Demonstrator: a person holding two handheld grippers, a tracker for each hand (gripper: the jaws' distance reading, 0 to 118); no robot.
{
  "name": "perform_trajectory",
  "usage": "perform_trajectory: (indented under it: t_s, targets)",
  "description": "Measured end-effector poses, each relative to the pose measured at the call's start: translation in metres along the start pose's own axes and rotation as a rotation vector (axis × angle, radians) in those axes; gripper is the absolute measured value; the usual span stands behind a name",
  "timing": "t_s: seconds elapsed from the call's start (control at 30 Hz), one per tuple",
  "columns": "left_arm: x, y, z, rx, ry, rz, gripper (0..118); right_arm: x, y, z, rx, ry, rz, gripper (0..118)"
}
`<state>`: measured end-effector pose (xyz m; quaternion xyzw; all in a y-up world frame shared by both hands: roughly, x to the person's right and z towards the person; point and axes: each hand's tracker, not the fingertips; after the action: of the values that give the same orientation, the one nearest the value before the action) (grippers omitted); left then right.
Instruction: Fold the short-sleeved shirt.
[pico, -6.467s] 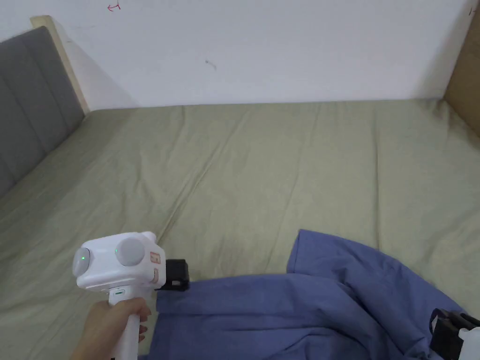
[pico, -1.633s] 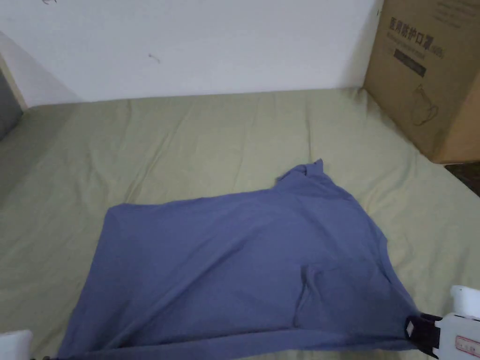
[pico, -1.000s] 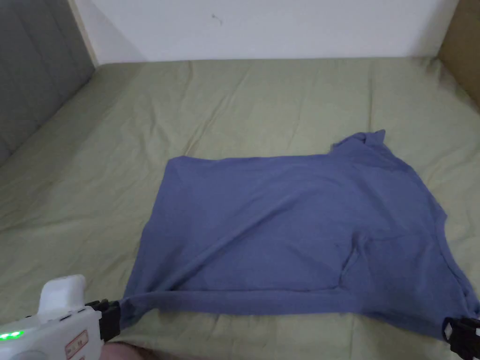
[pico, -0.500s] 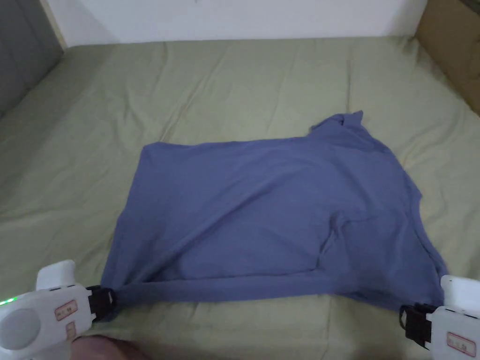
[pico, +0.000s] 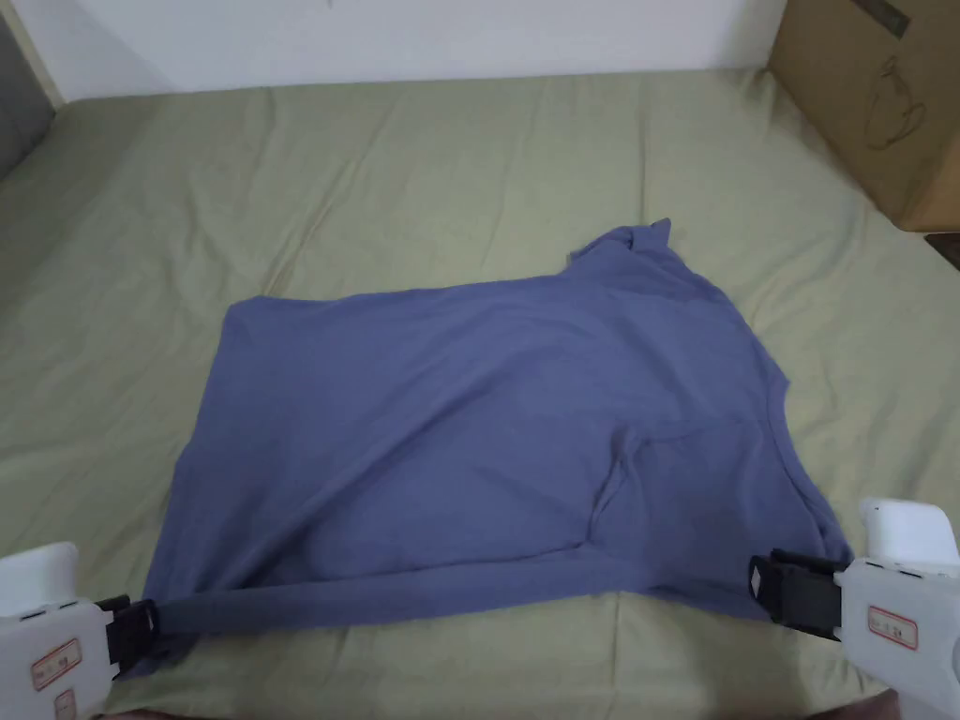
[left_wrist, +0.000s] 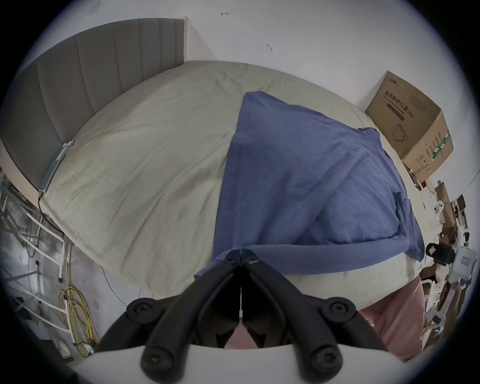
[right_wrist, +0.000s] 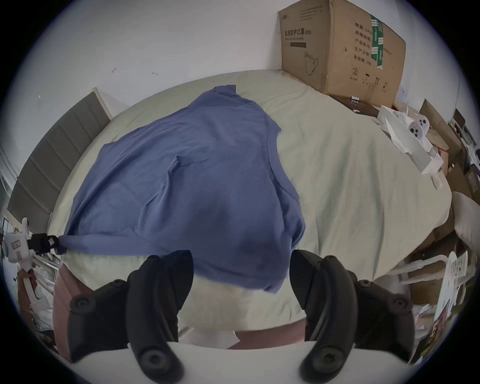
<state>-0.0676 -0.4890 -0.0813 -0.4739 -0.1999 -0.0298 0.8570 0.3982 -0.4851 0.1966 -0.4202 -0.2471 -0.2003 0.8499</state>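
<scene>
Right now we have the blue short-sleeved shirt (pico: 487, 422) spread on the olive-green bed sheet (pico: 422, 159), its body lying mostly flat with a few long creases running across it. We take the shirt as our landmark. Its near edge is rolled into a taut band that runs between our two grippers.

At the shirt's near left corner, the left gripper (pico: 141, 626) pinches the cloth: in the left gripper view its jaws meet tip to tip, with the blue hem (left_wrist: 311, 257) caught between them and stretching away toward the far side. So we hold the shirt firmly on that side.

At the shirt's near right corner sits the right gripper (pico: 783, 591). In the right gripper view its jaws stand wide apart, and the shirt's corner (right_wrist: 270, 285) hangs loose between them, touching neither pad as far as we can tell. In the head view the black tip of that gripper lies just against the shirt's edge.

Beyond the shirt's far right, a brown cardboard box (pico: 872, 103) stands on the bed by the white wall (pico: 422, 37). A bunched bit of cloth, perhaps a sleeve or collar, pokes up at the shirt's far edge (pico: 637, 239). Off to the shirt's far left, a grey padded headboard (left_wrist: 91, 78) rises at the end of the bed.
</scene>
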Motion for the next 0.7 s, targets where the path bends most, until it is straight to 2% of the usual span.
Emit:
perform_trajectory:
  t_s: [0.1,0.13,0.17,0.2,0.23,0.27,0.33,0.53,0.6,0.7]
  targets:
    - [-0.002,0.001,-0.002,-0.008,0.004,-0.003,0,0.017,0.001,-0.021,-0.062,0.062,-0.046,78]
    - [-0.002,0.0,-0.002,-0.011,0.004,-0.002,0,0.021,-0.003,-0.026,-0.064,0.048,-0.043,52]
    - [-0.005,0.0,-0.003,-0.014,0.004,0.002,0,0.021,-0.007,-0.029,-0.093,0.0,-0.059,8]
    - [-0.006,0.0,-0.002,-0.017,0.004,0.007,0,0.026,-0.01,-0.029,-0.088,-0.035,-0.073,1]
    - [-0.006,0.0,-0.001,-0.017,0.003,0.009,0,0.027,-0.012,-0.026,-0.086,0.023,-0.068,1]
    - [-0.005,0.001,0.0,-0.016,0.003,0.009,0,0.027,-0.013,-0.02,-0.081,0.043,-0.077,1]
    - [-0.006,0.003,0.0,-0.02,0.004,0.006,0,0.024,-0.012,-0.009,-0.042,0.027,-0.088,1]
    - [0.001,0.019,0.011,0.003,0.019,-0.039,0,0.025,0.018,0.004,0.015,0.075,-0.129,1]
    - [0.004,0.036,0.011,0.019,0.017,-0.092,0,0.028,0.038,0.005,0.047,0.103,-0.163,1]
    - [0.01,0.069,0.002,0.026,0.048,-0.167,0,0.027,0.074,0.002,0.097,0.11,-0.157,1]
